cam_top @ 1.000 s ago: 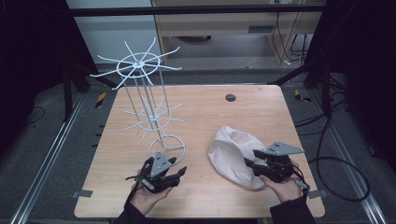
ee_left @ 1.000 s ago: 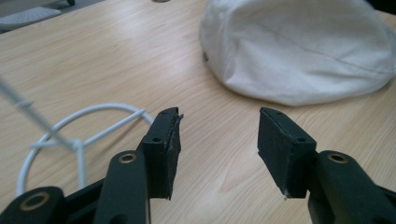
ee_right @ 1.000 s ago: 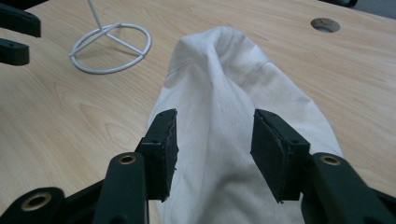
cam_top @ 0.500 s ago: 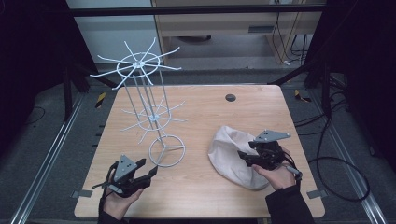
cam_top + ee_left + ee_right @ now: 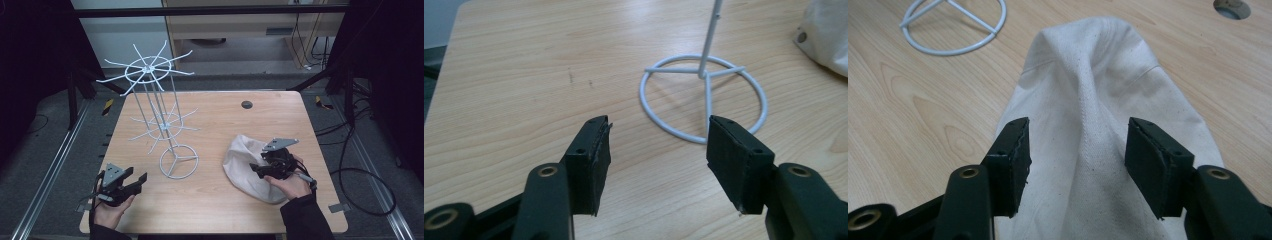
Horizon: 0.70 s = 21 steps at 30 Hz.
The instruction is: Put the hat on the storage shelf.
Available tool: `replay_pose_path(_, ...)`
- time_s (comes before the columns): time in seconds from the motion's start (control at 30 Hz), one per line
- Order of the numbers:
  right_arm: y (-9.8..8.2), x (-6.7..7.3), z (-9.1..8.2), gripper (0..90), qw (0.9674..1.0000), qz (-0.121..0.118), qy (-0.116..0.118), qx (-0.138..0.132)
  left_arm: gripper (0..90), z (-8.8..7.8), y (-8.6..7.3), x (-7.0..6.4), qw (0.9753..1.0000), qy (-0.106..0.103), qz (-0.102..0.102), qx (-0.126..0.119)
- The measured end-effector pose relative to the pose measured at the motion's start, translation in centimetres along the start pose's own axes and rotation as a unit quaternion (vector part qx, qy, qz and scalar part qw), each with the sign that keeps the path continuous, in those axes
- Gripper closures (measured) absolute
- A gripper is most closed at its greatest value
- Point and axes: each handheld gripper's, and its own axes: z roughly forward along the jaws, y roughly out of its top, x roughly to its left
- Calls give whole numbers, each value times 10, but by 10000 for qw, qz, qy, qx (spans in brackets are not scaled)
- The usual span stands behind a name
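Note:
A cream cloth cap lies crumpled on the right side of the wooden table. My right gripper hovers over it, open, its jaws straddling a raised fold of the cap. A white wire rack with spoke arms stands left of centre on a ring base. My left gripper is open near the table's front left edge. Bare wood lies between its jaws in the left gripper view, with the ring base just beyond.
A round dark cable hole sits in the table's far right part. Metal rails and cables run along the floor on both sides. Bare wood stretches between the rack base and the front edge.
My left gripper has drawn back from the rack base to the front left edge. The right gripper has shifted slightly left over the cap.

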Motion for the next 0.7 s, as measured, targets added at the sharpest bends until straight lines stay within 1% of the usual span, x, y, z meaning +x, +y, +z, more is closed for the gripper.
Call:
replay_pose_path(0.07, 1, -1, 2, 468, 10000, 6, -29, 65, 426, 1, -1, 3, 10000, 43, -12, 39)
replay_pose_path(0.17, 3, -3, 5, 533, 9998, 7, -44, 168, 426, 3, -2, 7, 9999, 96, -50, 76)
replay_pose_path(0.2, 3, -3, 5, 533, 9998, 7, -44, 168, 426, 4, -2, 9, 9998, 114, -89, 99)
replay_pose_path(0.27, 4, -5, 8, 569, 9996, -35, -78, 278, 426, 6, -3, 13, 9997, 158, -123, 126)
replay_pose_path(0.3, 5, -6, 10, 585, 9993, -57, -133, 350, 427, 6, -3, 14, 9996, 179, -141, 139)
replay_pose_path(0.33, 6, -6, 13, 619, 9987, -88, -142, 484, 428, 7, -4, 17, 9995, 217, -178, 155)
replay_pose_path(0.37, 6, -6, 13, 619, 9987, -88, -142, 484, 428, 7, -4, 17, 9995, 217, -178, 155)
replay_pose_path(0.4, 6, -7, 17, 646, 9980, -107, -151, 602, 428, 7, -4, 20, 9993, 250, -203, 175)
replay_pose_path(0.43, 6, -7, 17, 646, 9980, -107, -151, 602, 429, 7, -4, 20, 9993, 250, -203, 175)
replay_pose_path(0.47, 6, -7, 21, 682, 9972, -135, -202, 702, 429, 7, -5, 23, 9992, 267, -239, 194)
replay_pose_path(0.53, 7, -7, 26, 754, 9962, -173, -259, 817, 431, 8, -6, 25, 9990, 282, -269, 207)
replay_pose_path(0.57, 7, -6, 28, 793, 9956, -180, -284, 872, 431, 8, -6, 25, 9990, 282, -269, 207)
replay_pose_path(0.6, 8, -6, 29, 844, 9950, -163, -308, 931, 432, 8, -6, 26, 9989, 289, -316, 185)
replay_pose_path(0.63, 8, -5, 30, 867, 9945, -207, -343, 972, 432, 8, -6, 26, 9989, 288, -320, 195)
replay_pose_path(0.7, 9, -4, 29, 878, 9942, -218, -363, 992, 434, 8, -6, 27, 9989, 289, -336, 182)
